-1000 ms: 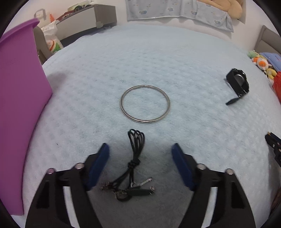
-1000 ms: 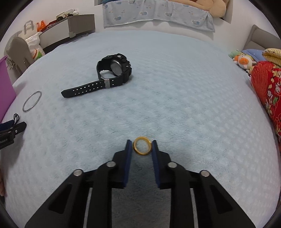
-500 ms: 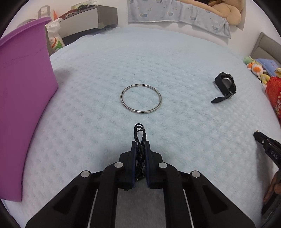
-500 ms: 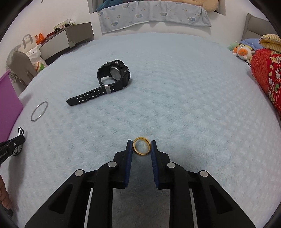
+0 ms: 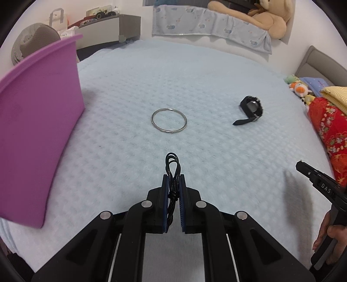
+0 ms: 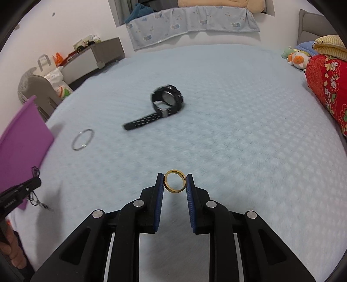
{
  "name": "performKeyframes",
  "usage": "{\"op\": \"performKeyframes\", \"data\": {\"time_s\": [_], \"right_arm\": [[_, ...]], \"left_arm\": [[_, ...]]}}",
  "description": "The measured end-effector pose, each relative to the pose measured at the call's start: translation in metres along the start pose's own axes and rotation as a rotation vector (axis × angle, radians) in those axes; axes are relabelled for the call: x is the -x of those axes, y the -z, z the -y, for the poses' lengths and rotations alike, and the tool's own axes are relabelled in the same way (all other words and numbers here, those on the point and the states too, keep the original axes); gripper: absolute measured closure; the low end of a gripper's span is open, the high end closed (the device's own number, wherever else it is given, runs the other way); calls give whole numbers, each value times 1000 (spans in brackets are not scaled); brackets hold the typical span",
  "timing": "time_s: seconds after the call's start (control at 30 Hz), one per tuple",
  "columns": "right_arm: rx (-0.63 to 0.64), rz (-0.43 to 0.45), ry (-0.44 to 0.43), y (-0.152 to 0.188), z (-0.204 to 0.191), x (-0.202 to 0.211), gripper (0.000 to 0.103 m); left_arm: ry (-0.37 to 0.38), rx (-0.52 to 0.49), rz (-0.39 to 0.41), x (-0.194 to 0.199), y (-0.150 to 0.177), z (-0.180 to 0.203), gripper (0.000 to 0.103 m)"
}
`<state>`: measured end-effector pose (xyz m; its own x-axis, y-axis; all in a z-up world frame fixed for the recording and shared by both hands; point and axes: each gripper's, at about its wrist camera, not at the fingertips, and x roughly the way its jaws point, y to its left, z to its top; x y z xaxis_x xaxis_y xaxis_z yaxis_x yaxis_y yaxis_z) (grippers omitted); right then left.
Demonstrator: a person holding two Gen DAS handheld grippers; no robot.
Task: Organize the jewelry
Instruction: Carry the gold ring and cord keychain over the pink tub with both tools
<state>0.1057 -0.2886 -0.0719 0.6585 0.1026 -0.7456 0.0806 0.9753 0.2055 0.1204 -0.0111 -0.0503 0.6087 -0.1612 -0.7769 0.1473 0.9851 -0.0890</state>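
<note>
At the far left of the bed stands a purple bin [image 5: 36, 134], its wall rising from the pale blue blanket [image 5: 195, 82] that covers the whole mattress. Behind it, against the white wall, are a grey fan [image 5: 32, 43] and a low grey cabinet [image 5: 108, 28] with small clutter on top. In the left wrist view the left hand-held gripper [image 5: 172, 180] is clamped on a black cord necklace [image 5: 172, 167], whose loop sticks out past the blue pads and which hangs clear of the blanket. Beyond it, near the middle of the bed, a silver bangle [image 5: 168, 120] lies flat. To its right, well apart, a black watch [image 5: 250, 108] lies with its strap stretched out. A blue cloth [image 5: 208, 23] hangs over the headboard with a tan teddy bear [image 5: 266, 19] on top. In the right wrist view the right hand-held gripper [image 6: 174, 182] is clamped on a gold ring [image 6: 174, 181], held upright between the pads above the blanket. At the far right edge sit a red flowered quilt [image 6: 327, 86], a folded yellow cloth [image 6: 329, 46] and small plush toys [image 6: 297, 58].
</note>
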Motion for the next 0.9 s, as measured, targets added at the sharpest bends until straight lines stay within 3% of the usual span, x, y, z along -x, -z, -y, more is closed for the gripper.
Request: {"op": "performKeyframes", "data": {"time_s": [0.27, 0.53, 0.9], "right_arm": [[36, 42, -66, 4, -57, 56, 83], [142, 102, -205, -25, -147, 96, 83], [296, 96, -467, -74, -313, 90, 83]], "left_arm": [[26, 36, 61, 57, -2, -23, 94], [7, 27, 171, 125, -25, -64, 94], [-124, 165, 235, 180, -64, -187, 94]]}}
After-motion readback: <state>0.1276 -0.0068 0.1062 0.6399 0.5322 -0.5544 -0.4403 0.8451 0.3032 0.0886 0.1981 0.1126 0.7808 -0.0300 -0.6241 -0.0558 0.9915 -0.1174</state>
